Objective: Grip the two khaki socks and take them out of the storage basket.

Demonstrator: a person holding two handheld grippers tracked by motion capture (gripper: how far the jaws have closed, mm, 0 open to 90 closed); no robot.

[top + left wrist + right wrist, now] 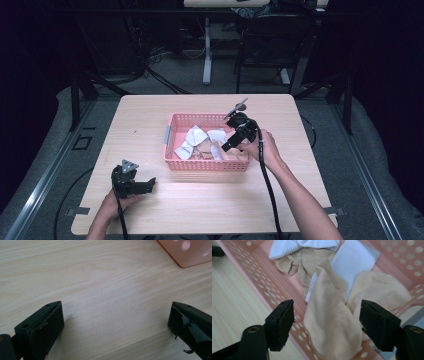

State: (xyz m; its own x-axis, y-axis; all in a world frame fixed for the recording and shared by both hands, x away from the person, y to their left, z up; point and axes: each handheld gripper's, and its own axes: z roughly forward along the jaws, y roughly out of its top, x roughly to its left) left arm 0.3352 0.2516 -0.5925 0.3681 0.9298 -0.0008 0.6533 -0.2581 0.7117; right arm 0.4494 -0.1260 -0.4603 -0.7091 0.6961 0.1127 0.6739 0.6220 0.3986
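Note:
A pink perforated basket (172, 120) stands mid-table, holding white socks (192, 135) and beige socks (202, 154). My right gripper (229, 145) hangs over the basket's right end, open. In the right gripper view a beige sock (329, 322) rises in a peak between the spread jaws of this gripper (327, 322), with a white sock (357, 260) behind it; neither jaw touches the cloth. My left gripper (150, 184) rests low on the table's near left, open, nothing between its jaws. In the left gripper view it (116, 327) faces bare wood, with the basket's corner (187, 252) at top right.
The wooden table (150, 110) has free surface all round the basket. Cables trail from both grippers toward the near edge. Beyond the table stand a chair (270, 45) and a desk leg (207, 50) on a dark floor.

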